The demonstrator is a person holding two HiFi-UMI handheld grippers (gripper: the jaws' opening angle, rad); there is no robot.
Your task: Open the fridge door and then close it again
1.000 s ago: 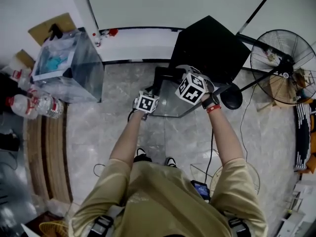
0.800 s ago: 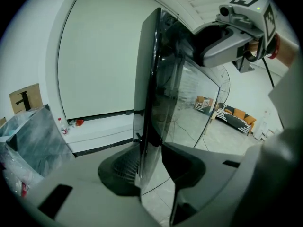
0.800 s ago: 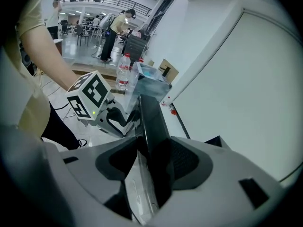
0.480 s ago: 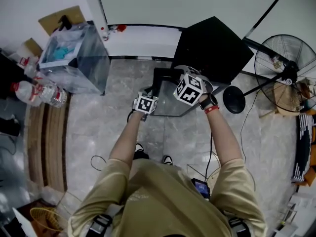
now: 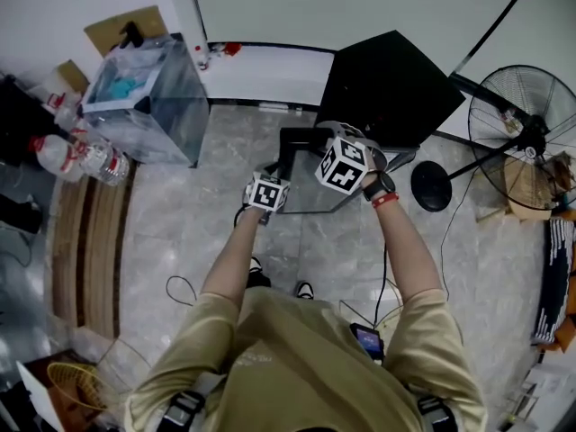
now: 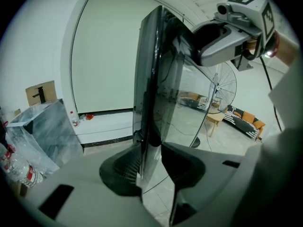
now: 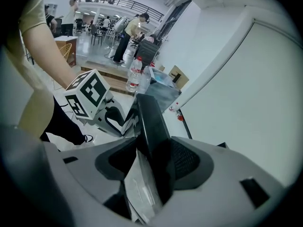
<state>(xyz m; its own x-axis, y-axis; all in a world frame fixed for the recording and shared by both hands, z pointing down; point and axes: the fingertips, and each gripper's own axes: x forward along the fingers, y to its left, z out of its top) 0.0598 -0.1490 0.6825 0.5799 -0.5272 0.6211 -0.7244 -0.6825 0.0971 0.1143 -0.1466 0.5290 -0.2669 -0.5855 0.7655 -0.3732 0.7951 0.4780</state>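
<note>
Marble floor (image 5: 171, 228) | fridge door (image 6: 150, 79) between closing left claw (image 6: 154, 168), seemingly gripped

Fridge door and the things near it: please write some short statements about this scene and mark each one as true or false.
1. The fridge door stands open. True.
2. The right claw is empty. False: the dark edge of the fridge door sits between its jaws.
3. In the head view, a standing fan is to the right of the black fridge. True.
4. The water bottles stand on top of the fridge. False: they are at the far left of the head view, near the clear box.
</note>
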